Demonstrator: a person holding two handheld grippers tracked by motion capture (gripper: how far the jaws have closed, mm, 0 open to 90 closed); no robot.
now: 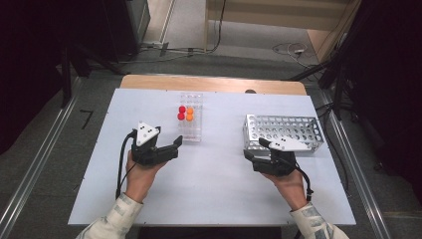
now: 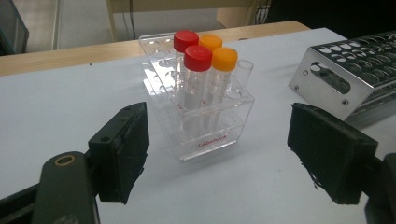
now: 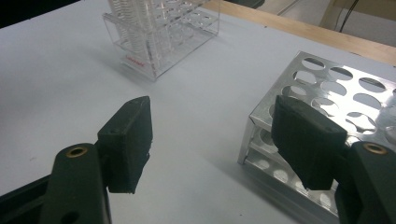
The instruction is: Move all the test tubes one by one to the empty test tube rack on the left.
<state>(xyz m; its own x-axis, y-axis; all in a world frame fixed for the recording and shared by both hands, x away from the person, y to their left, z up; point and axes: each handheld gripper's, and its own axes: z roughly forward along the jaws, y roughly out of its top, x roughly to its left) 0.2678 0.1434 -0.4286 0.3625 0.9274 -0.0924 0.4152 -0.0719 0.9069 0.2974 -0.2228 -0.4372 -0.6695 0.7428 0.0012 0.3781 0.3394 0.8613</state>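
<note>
A clear plastic tube rack [image 1: 191, 130] stands at the middle of the white table [image 1: 214, 194]. It holds two red-capped tubes [image 2: 197, 58], two orange-capped tubes [image 2: 224, 59] and one uncapped clear tube [image 2: 243, 71]. My left gripper [image 1: 175, 147] hovers just left of the rack's near end, pointing at it. In the left gripper view the left gripper [image 2: 224, 149] stands open, the rack [image 2: 205, 126] ahead of its jaws. My right gripper [image 1: 255, 149] is open at the near left corner of a perforated metal rack [image 1: 283, 132]. Nothing is between the open jaws of the right gripper [image 3: 217, 140].
The metal rack [image 3: 327, 93] has several empty round holes and sits at the table's right. The clear rack [image 3: 159, 37] lies farther off in the right gripper view. A wooden strip [image 1: 214, 83] borders the far edge. Cables lie on the floor beyond.
</note>
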